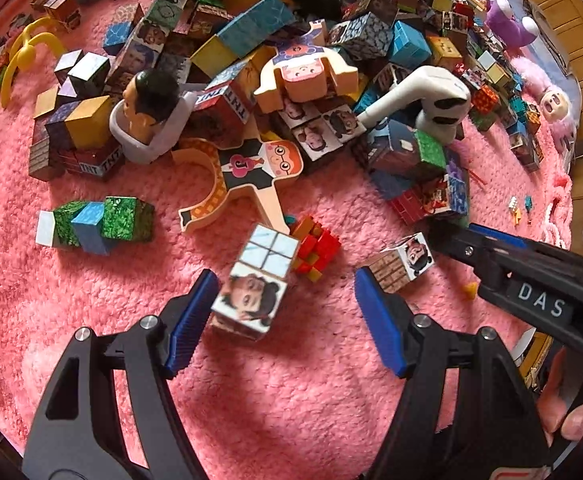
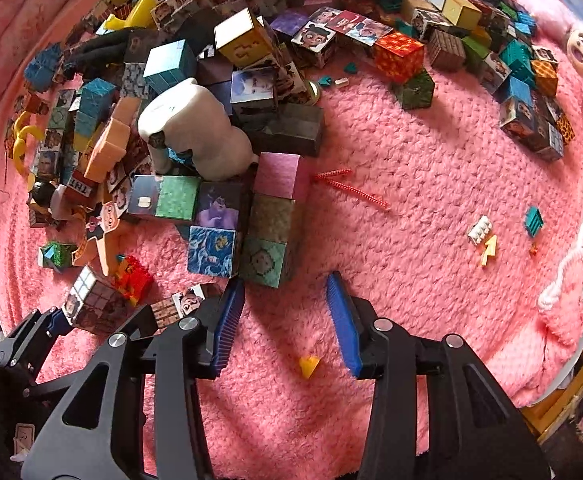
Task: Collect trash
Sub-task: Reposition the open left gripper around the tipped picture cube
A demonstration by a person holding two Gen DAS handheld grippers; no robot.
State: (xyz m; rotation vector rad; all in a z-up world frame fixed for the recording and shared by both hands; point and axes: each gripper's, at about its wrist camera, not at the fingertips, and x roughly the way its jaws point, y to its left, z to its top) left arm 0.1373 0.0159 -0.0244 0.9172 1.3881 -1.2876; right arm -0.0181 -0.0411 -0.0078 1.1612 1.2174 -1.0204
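On the pink rug (image 2: 431, 168), a small yellow scrap (image 2: 309, 366) lies between the spread blue fingers (image 2: 341, 320) of the right gripper (image 2: 287, 322), nearer the right-hand one and touching neither. The left gripper (image 1: 287, 324) is also spread wide, a picture cube (image 1: 249, 300) resting against its left finger.

A pink carpet (image 2: 431, 168) lies under everything. Ahead of the tongs a big heap of printed paper cubes (image 1: 227, 52) covers it. A white toy earbud (image 1: 423, 96) rests on the heap, and a flat cartoon figure (image 1: 259, 168) lies at its near edge. Far right, a purple plush toy (image 1: 507, 16) sits.
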